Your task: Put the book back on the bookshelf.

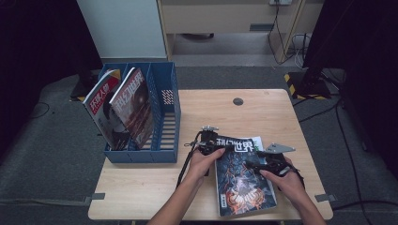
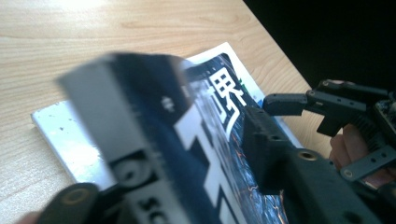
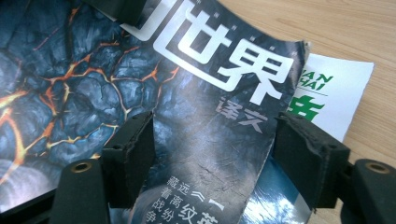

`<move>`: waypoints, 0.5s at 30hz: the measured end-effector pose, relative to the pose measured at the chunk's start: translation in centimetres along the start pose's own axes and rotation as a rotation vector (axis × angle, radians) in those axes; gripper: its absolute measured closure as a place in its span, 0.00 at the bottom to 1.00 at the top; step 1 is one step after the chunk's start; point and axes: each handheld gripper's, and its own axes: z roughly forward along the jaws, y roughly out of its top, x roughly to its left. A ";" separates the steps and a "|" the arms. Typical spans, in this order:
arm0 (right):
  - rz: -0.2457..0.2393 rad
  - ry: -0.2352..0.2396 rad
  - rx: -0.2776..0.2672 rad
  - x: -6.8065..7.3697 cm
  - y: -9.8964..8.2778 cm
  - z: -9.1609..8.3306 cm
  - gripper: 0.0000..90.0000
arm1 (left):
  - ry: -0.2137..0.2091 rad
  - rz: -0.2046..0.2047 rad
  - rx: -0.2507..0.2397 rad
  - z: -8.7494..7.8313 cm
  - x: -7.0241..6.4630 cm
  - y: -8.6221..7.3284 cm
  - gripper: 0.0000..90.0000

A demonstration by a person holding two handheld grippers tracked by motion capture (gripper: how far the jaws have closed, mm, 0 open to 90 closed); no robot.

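While both forearms reach in from the near edge, we see the left gripper (image 1: 219, 150) jaws clamped on the dark magazine (image 1: 241, 180)'s lifted cover at its top corner. Right gripper (image 1: 257, 165) jaws stand apart over the cover. Magazine lies on the counter (image 1: 141, 187); pages underneath blurred.

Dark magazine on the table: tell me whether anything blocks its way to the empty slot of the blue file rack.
Nothing visible does. The dark magazine lies right of the blue file rack; bare table separates them. The rack's rightmost slot looks empty; the two other magazines lean in the slots to its left.
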 end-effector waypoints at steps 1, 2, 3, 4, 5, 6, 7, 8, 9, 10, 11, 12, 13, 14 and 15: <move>-0.002 0.003 -0.005 -0.1 0.0 -0.1 0.32 | -0.004 -0.003 -0.013 -0.1 0.0 0.1 0.77; 0.001 0.010 -0.005 -0.1 0.1 -0.3 0.31 | -0.009 -0.004 -0.023 -0.2 -0.2 0.1 0.80; 0.006 0.011 -0.015 -0.2 0.2 -0.5 0.31 | -0.013 0.003 -0.029 -0.4 -0.3 0.2 0.82; 0.013 0.012 -0.024 -0.3 0.2 -0.7 0.30 | -0.016 0.012 -0.037 -0.5 -0.6 0.3 0.83; 0.015 0.007 -0.031 -0.5 0.2 -0.9 0.30 | -0.015 0.019 -0.036 -0.6 -0.7 0.4 0.83; 0.018 0.004 -0.033 -0.6 0.2 -1.0 0.29 | -0.014 0.027 -0.036 -0.7 -0.9 0.6 0.84; 0.023 -0.001 -0.033 -0.7 0.2 -1.1 0.29 | -0.015 0.037 -0.033 -0.7 -1.0 0.7 0.84; 0.024 -0.005 -0.033 -0.9 0.1 -1.1 0.29 | -0.014 0.048 -0.033 -0.8 -1.2 0.8 0.84; 0.030 -0.011 -0.035 -1.0 0.1 -1.1 0.28 | -0.009 0.058 -0.034 -0.9 -1.4 1.0 0.85; 0.033 -0.017 -0.034 -1.2 0.1 -1.2 0.28 | -0.006 0.067 -0.033 -1.0 -1.5 1.1 0.85; 0.040 -0.022 -0.035 -1.3 0.1 -1.2 0.27 | -0.002 0.077 -0.035 -1.2 -1.7 1.3 0.85; 0.047 -0.029 -0.039 -1.4 0.1 -1.3 0.27 | 0.000 0.084 -0.035 -1.3 -1.8 1.4 0.85; 0.047 -0.030 -0.042 -1.5 0.1 -1.3 0.27 | 0.001 0.092 -0.037 -1.5 -1.9 1.5 0.85; 0.055 -0.036 -0.044 -1.6 0.1 -1.4 0.26 | 0.003 0.097 -0.039 -1.7 -1.9 1.6 0.86; 0.058 -0.043 -0.047 -1.6 0.1 -1.4 0.26 | 0.005 0.101 -0.043 -1.8 -2.0 1.7 0.86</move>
